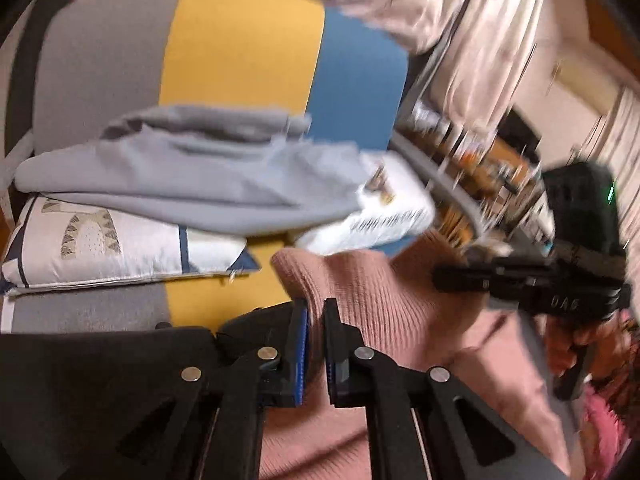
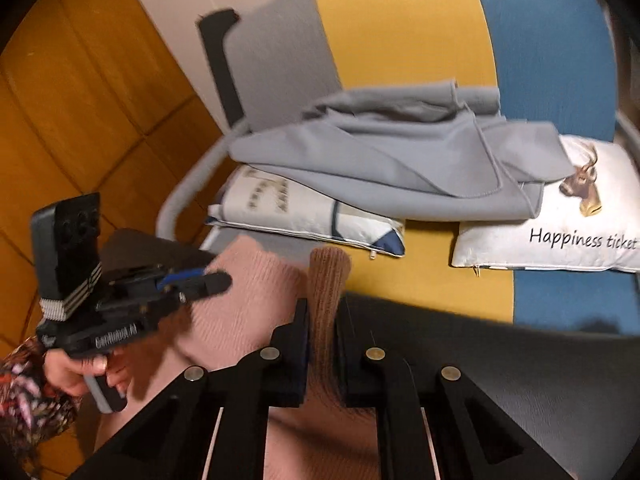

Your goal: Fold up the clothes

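A pink knit sweater point(image 1: 384, 304) lies in front of me, over the front of a striped sofa seat. My left gripper point(image 1: 316, 308) is shut on a fold of it, and the knit bunches up between the blue pads. My right gripper point(image 2: 322, 308) is shut on another raised fold of the same sweater point(image 2: 248, 300). Each gripper shows in the other's view: the right gripper point(image 1: 444, 280) at the right, the left gripper point(image 2: 216, 280) at the left, each held by a hand. A dark garment point(image 2: 480, 360) lies under and beside the sweater.
A crumpled grey garment point(image 2: 400, 160) rests on two white printed cushions point(image 2: 560, 232) further back on the grey, yellow and blue sofa point(image 2: 400, 32). Wooden floor point(image 2: 80, 100) lies to the left. Pale fabric point(image 1: 480, 20) hangs at the upper right of the left wrist view.
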A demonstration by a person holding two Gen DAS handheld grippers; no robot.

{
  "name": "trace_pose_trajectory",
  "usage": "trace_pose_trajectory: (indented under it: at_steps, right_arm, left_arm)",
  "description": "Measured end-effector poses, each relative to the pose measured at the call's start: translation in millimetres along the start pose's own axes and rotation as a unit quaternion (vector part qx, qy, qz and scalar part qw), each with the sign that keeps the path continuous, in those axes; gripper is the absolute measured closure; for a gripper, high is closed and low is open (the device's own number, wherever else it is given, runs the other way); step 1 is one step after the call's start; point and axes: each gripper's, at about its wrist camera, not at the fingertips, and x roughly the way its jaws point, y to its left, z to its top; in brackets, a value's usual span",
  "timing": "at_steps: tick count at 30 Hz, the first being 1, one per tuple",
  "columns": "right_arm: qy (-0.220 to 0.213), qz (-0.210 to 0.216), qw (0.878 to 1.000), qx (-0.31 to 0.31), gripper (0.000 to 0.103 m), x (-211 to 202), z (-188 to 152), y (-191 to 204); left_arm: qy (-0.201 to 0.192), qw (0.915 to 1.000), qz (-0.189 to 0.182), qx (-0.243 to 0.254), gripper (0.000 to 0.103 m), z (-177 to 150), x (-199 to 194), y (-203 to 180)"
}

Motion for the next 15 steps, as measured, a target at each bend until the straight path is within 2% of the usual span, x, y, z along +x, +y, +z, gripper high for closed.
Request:
trace_pose_trajectory:
  at_steps: [4, 7, 9, 10, 13, 15]
  right_arm:
    - [-0.045, 0.023, 0.998, -0.022, 0.092, -52, -36, 22]
    - [-0.063, 0.038, 0.996, -0.057, 0.092, -75, -79, 38]
    - [-0.064, 0.038, 0.993, -0.088, 0.091, -82, -114, 50]
    - [-0.049, 0.027, 0.995, -0.088, 0.089, -78, -132, 51]
    - [0.008, -0.012, 0.999, -0.047, 0.087, -63, -179, 41]
    - [0.016, -0.006, 1.000, 0.006, 0.083, -69, -201, 29]
  left_arm:
    - [-0.056, 0.9978, -0.034, -0.002, 0.098, -34, -60, -22]
    - [-0.070, 0.9962, -0.050, 0.009, 0.098, -79, -90, -39]
    - [-0.052, 0.9973, -0.051, 0.006, 0.098, -112, -95, -45]
    - [-0.030, 0.9985, -0.046, 0.001, 0.097, -130, -93, -46]
    - [0.030, 0.9987, -0.035, -0.021, 0.097, -180, -91, -45]
    - [0.040, 0.9965, -0.042, -0.060, 0.097, -201, -102, -38]
